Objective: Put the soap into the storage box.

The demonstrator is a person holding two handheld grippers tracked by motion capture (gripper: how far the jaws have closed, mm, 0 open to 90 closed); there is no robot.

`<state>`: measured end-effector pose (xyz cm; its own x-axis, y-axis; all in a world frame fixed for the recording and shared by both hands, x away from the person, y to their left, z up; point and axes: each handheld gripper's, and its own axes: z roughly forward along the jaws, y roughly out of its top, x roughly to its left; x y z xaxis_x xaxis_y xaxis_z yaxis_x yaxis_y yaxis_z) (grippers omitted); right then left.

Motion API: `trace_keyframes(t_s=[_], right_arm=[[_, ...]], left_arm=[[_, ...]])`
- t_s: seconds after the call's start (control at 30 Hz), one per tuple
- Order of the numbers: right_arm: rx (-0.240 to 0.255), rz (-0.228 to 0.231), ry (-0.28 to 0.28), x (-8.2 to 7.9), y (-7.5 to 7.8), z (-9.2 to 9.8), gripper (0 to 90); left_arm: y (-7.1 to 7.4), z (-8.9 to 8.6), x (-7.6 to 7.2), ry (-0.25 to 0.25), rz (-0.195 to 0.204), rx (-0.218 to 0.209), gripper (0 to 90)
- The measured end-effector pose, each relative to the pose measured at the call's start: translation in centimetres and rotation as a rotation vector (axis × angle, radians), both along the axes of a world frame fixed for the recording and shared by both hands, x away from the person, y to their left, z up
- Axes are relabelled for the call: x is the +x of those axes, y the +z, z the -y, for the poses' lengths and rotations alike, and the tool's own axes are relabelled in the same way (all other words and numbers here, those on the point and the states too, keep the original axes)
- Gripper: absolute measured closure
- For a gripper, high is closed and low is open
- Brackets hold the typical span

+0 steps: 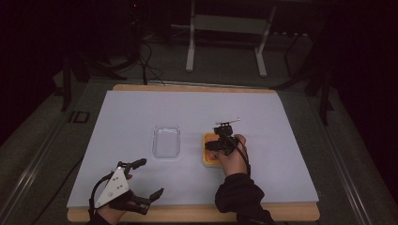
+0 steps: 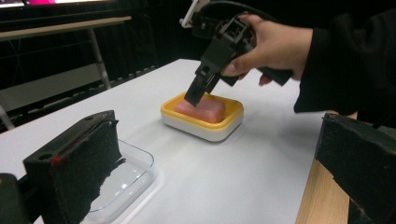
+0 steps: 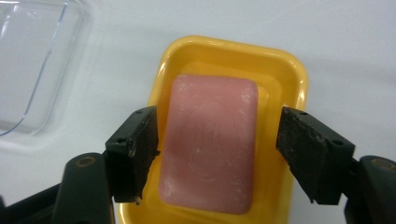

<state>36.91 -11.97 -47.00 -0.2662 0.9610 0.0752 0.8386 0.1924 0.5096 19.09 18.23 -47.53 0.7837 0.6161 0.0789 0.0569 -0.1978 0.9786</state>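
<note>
One pink soap bar (image 3: 208, 142) fills yellow dish (image 3: 285, 65).

No readable text anywhere; the pink soap bar (image 3: 208, 144) in the yellow dish (image 3: 294, 77) carries a faint oval embossed stamp with marks inside, too worn and blurred to make out any letters.

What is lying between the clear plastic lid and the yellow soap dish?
Nothing: the high view shows only bare white table between the clear plastic lid and the yellow soap dish; the left gripper view agrees.
</note>
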Motion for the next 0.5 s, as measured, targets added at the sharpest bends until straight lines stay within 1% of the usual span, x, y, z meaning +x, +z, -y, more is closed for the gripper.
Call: trace_keyframes(t_s=[0.03, 0.1, 0.13, 0.17, 0.2, 0.23, 0.3, 0.33, 0.4, 0.43, 0.5], right_arm=[[0.009, -0.005, 0.026, 0.0, 0.3, 0.1, 27.3], [-0.007, -0.018, 0.077, 0.1, 0.8, 0.3, 20.9], [0.004, -0.02, 0.109, 0.0, 1.1, 0.6, 16.0], [0.026, -0.024, 0.146, 0.0, 1.4, 0.9, 11.9], [0.047, -0.025, 0.159, 0.0, 1.8, 1.2, 14.1], [0.054, -0.015, 0.176, 0.0, 2.1, 1.5, 12.2], [0.073, 0.008, 0.228, -0.2, 2.7, 2.1, 12.1], [0.09, 0.021, 0.265, -0.3, 3.0, 2.5, 12.1], [0.126, 0.029, 0.321, -0.4, 3.5, 3.3, 12.1], [0.126, 0.048, 0.347, -0.5, 3.7, 3.6, 12.1], [0.097, 0.089, 0.391, -0.7, 4.1, 4.3, 12.1]], left_arm=[[0.0, 0.0, 0.0, 0.0, -0.001, 0.0, 0.6], [0.0, 0.0, 0.0, 0.0, -0.001, 0.002, 0.6], [0.0, 0.0, 0.0, 0.0, -0.001, 0.001, 0.6], [0.0, 0.0, 0.0, 0.0, -0.002, 0.002, 0.6], [0.0, 0.0, 0.0, 0.0, -0.001, 0.006, 0.6], [0.0, 0.0, 0.1, 0.001, -0.003, 0.006, 0.6], [0.0, 0.0, 0.1, 0.0, -0.003, 0.006, 0.6], [0.0, 0.0, 0.1, -0.002, -0.006, 0.006, 0.5], [-0.1, 0.0, 0.1, -0.002, -0.007, 0.01, 0.6], [-0.1, 0.1, 0.1, -0.002, -0.007, 0.011, 0.6], [-0.1, 0.1, 0.1, 0.0, -0.007, 0.009, 0.6]])
